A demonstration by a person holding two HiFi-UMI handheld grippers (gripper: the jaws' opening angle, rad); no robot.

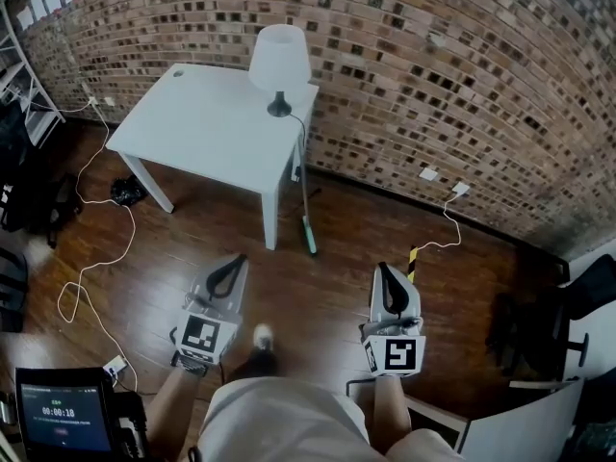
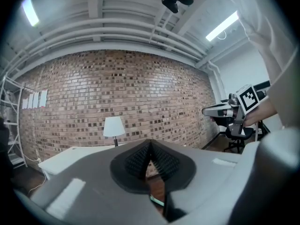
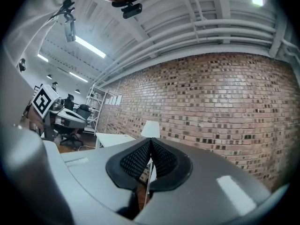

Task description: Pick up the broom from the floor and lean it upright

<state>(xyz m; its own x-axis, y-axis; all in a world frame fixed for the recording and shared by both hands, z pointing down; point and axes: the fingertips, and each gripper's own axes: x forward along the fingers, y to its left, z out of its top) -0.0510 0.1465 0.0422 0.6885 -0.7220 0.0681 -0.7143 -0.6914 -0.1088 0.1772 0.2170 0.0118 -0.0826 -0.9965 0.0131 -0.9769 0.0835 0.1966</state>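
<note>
Broom point(image 1: 307, 200) upright at the corner of a white desk, well ahead of the two hand-held grippers.

Nearest the camera, the person's pale top fills the bottom of the head view, with one shoe point(image 1: 262, 336) on the dark wooden floor point(image 1: 154, 258) between the forearms. A small screen showing a timer point(image 1: 62, 417) sits at lower left.

The left gripper point(image 1: 231, 263) and right gripper point(image 1: 385, 269) are held level, side by side and apart, both pointing toward the desk. Each gripper view shows its ribbed black fingers closed tip to tip, with nothing between them. The left gripper view shows a sliver of the broom's teal head beyond the fingers, and the right gripper view shows the pale handle as a thin vertical line.

A white cable point(image 1: 96, 248) loops across the floor on the left, and a short black-and-yellow striped object point(image 1: 413, 259) lies just beyond the right gripper.

Farther on, the broom's teal head rests on the floor beside the desk's front leg. Its thin handle rises against the right edge of the desk point(image 1: 207, 128).

A white table lamp point(image 1: 279, 61) stands on the desk's far right corner, in front of a brick wall point(image 1: 433, 65).
</note>
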